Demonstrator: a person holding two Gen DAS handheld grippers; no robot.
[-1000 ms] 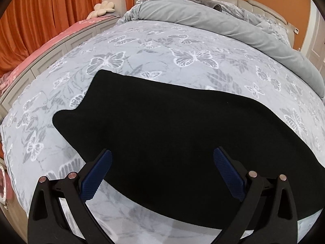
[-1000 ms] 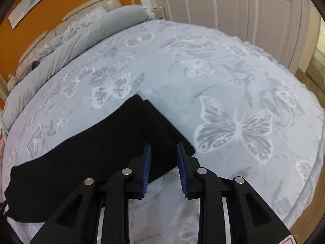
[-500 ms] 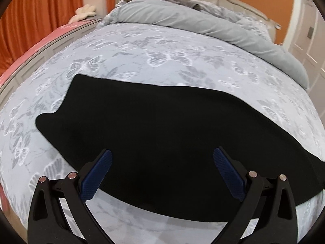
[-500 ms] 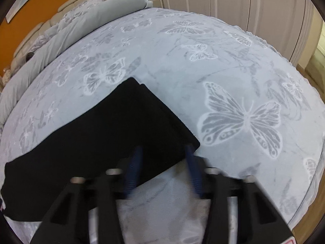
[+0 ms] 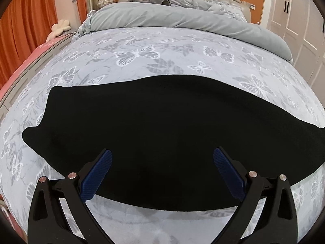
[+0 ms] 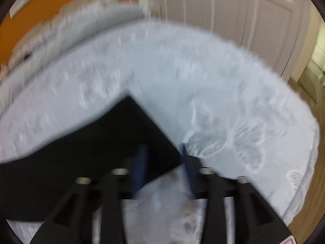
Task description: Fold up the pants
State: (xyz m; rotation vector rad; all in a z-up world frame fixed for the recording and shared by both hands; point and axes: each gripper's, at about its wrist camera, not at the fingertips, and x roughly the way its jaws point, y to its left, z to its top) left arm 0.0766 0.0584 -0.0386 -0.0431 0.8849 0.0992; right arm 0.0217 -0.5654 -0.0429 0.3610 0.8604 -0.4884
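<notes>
- Black pants (image 5: 162,140) lie flat across the near part of the butterfly bedspread (image 5: 142,57), laid lengthwise, we judge, for folding.
- Our left gripper (image 5: 162,168) hangs over them, jaws wide, empty.
- Our right gripper (image 6: 162,160), blurred, is opening astride the pants' right corner, gripping nothing.

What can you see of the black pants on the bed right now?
The pants are plain black, matte, soft-looking cloth, lying flat and long across the butterfly-print bedspread. No seams or pockets show. One end widens with a small flap at the left of the left wrist view; the other ends in a square corner. The left hand-held gripper hangs open over the middle. The right hand-held gripper is opening astride that corner; the blur hides any contact.
</notes>
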